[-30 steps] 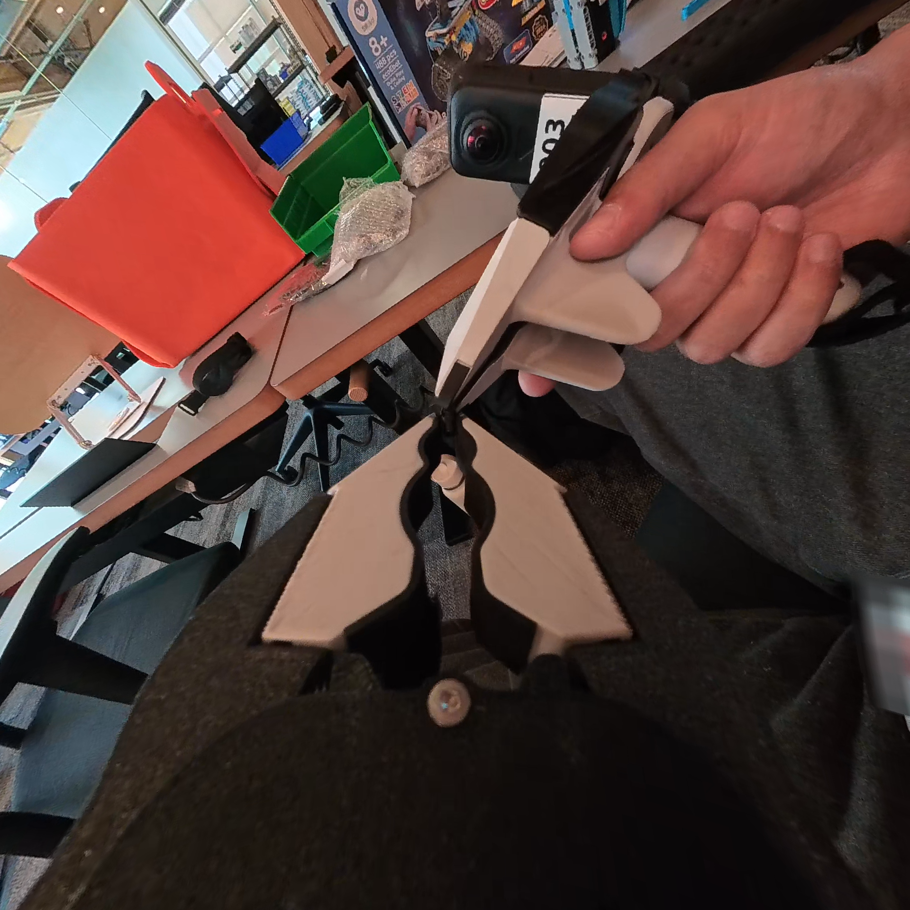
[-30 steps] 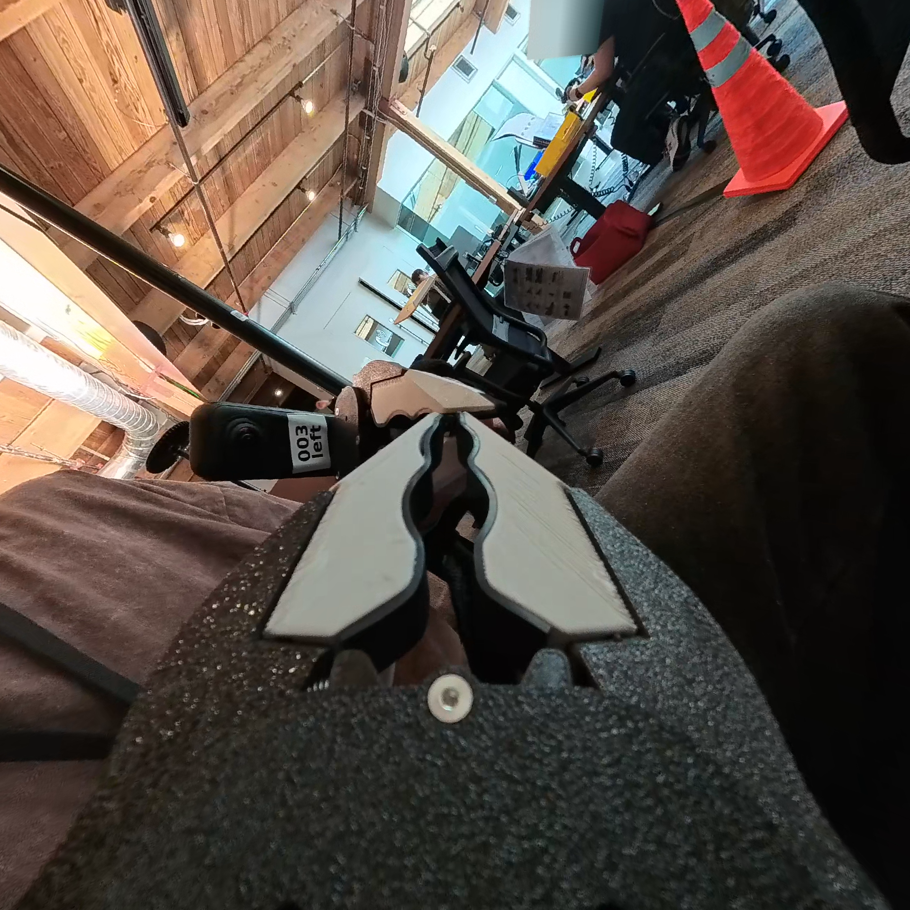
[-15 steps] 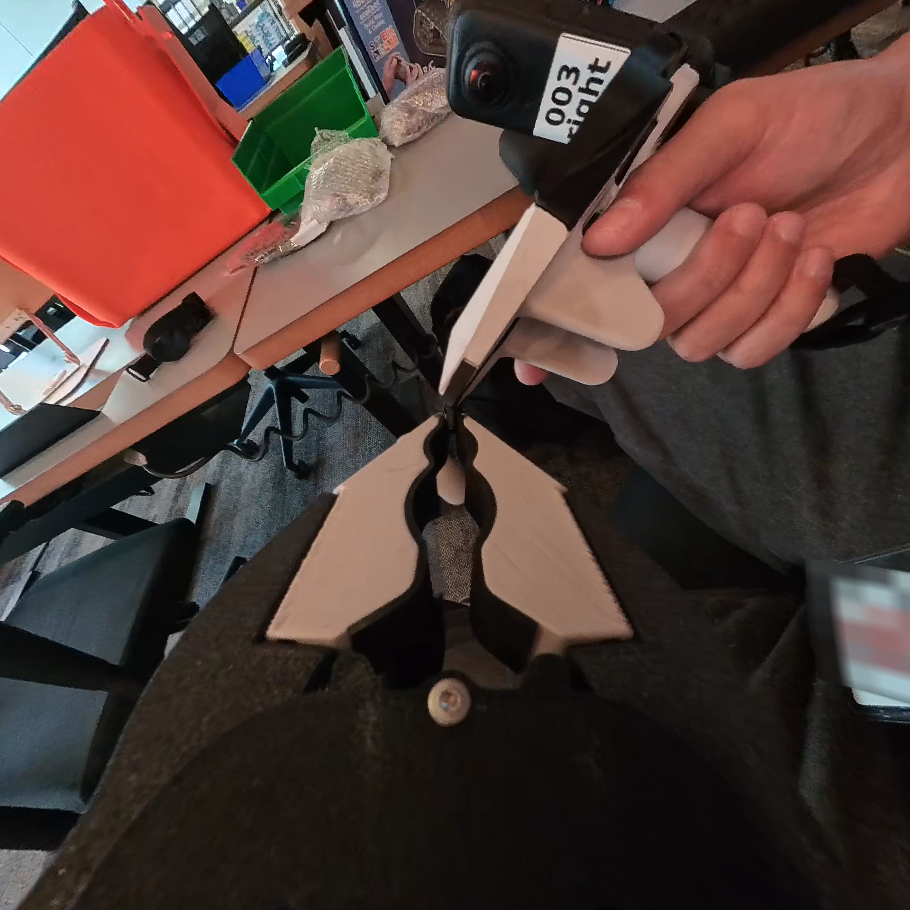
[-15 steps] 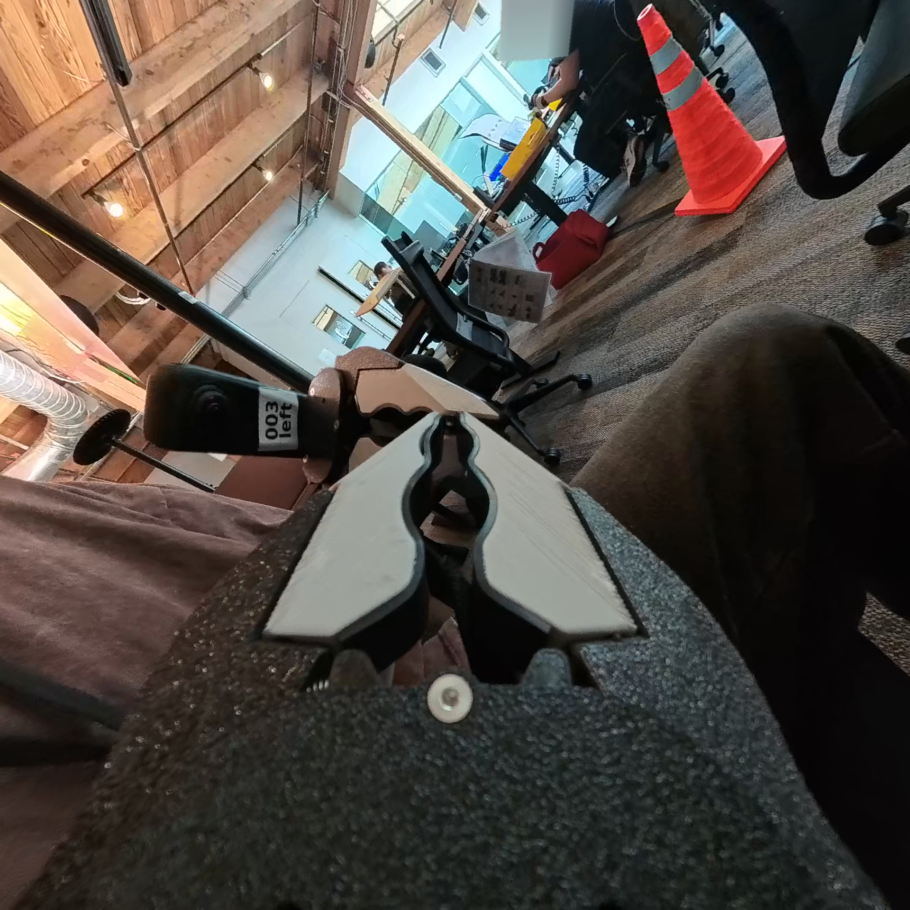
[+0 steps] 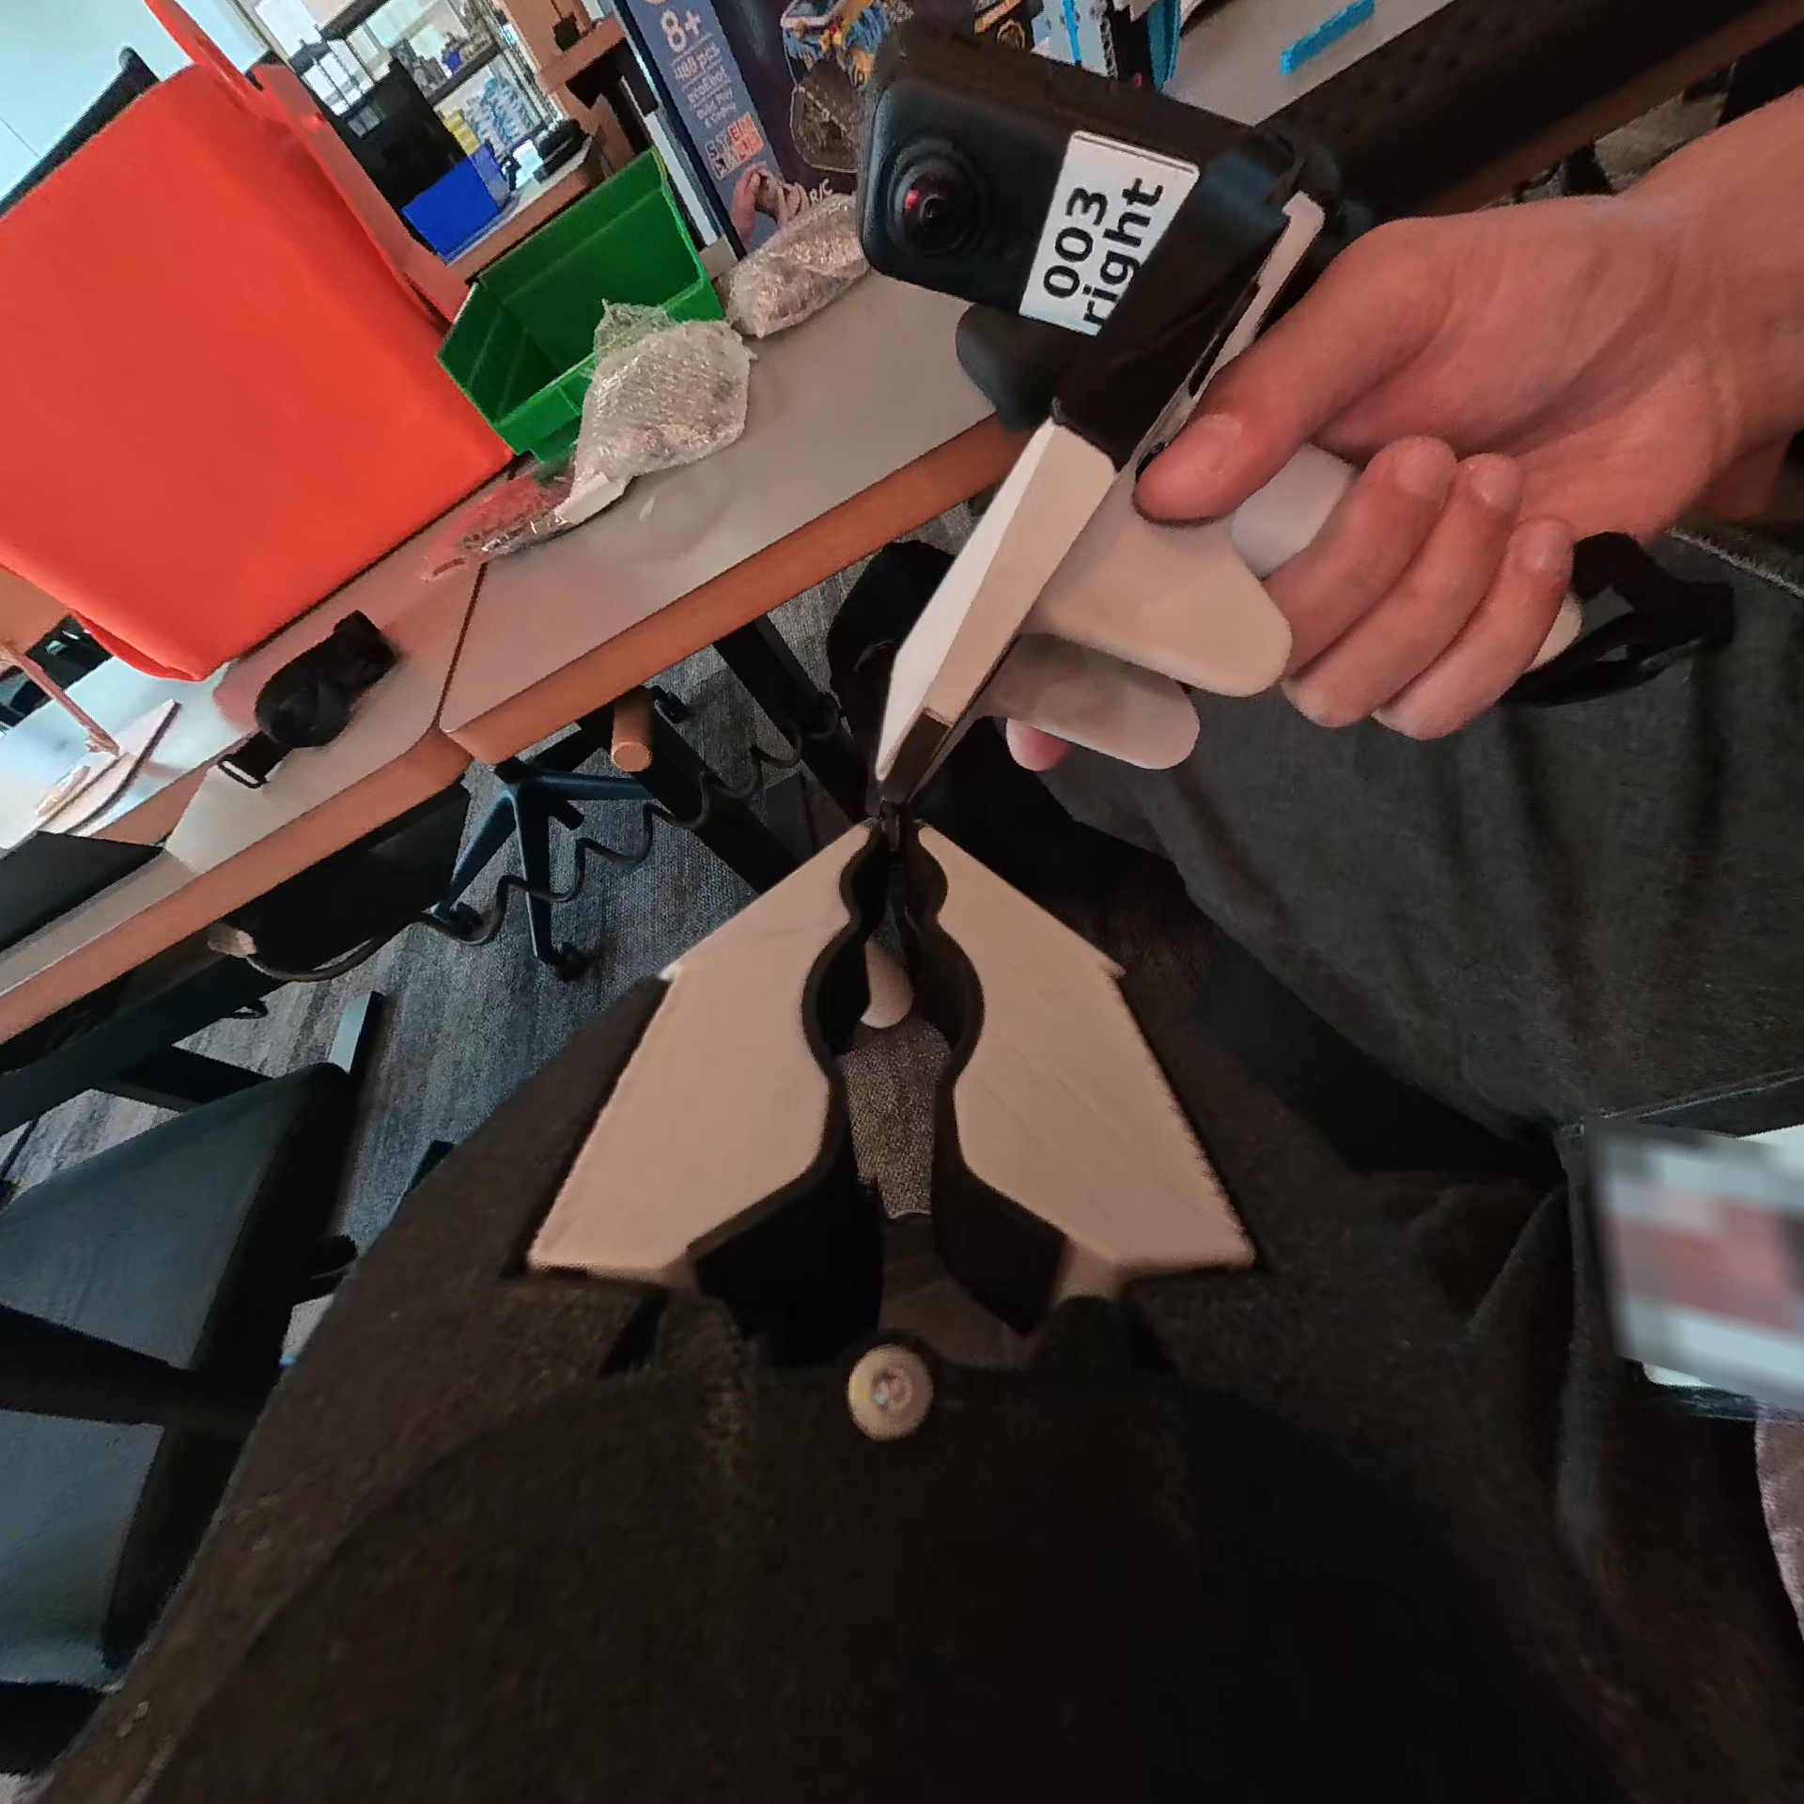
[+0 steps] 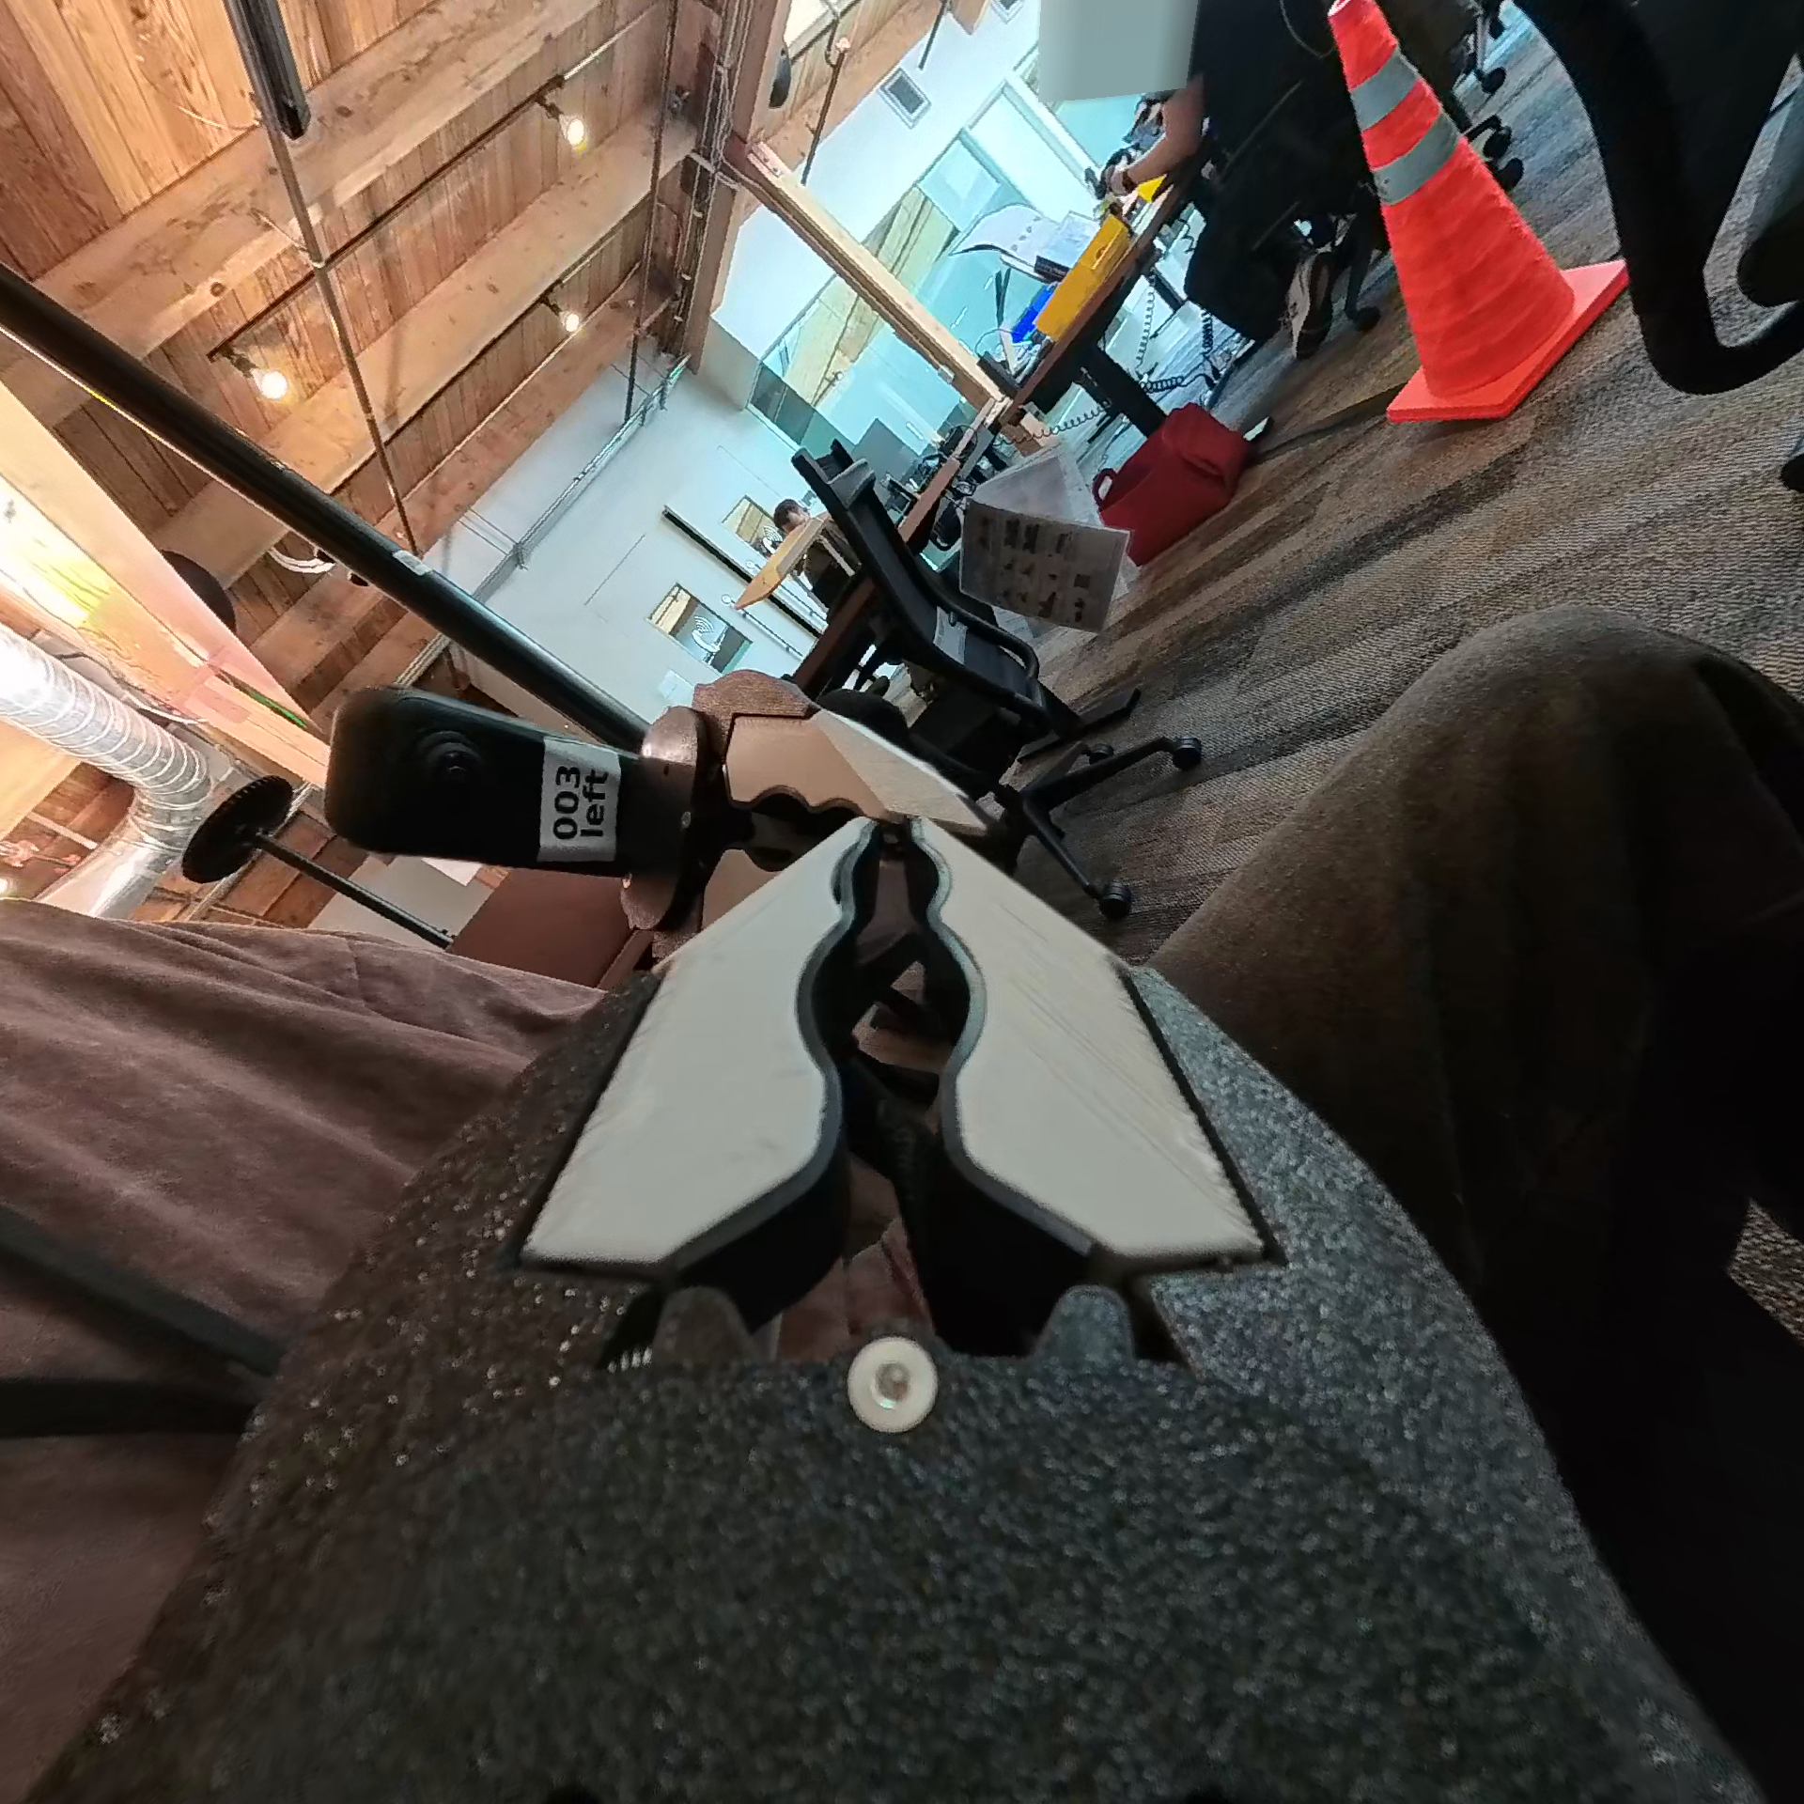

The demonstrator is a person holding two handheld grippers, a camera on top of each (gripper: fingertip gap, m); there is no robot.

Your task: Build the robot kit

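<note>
1. Finger state. My left gripper (image 5: 893,835) has its fingers pressed together at the tips, with nothing between them. My right gripper (image 6: 893,830) also looks closed and empty, though its pads are partly shadowed in its own view.

2. Position. Both grippers hang over my lap (image 5: 1464,927), tip against tip. Contact appears made, but I cannot confirm it. My right hand (image 5: 1464,439) grips the handle.

3. Surroundings. The table (image 5: 732,605) stands near, off to the left. A bubble-wrapped bundle (image 5: 664,390) lies near its front edge, just beside a green bin (image 5: 576,293) and an orange bag (image 5: 195,342).

4. Hazards. Narrow tips meeting end-on give little bearing. A slight wrist tilt would probably let one slide past the other and scrape the pads. A swing leftward could strike the table's front edge.
</note>
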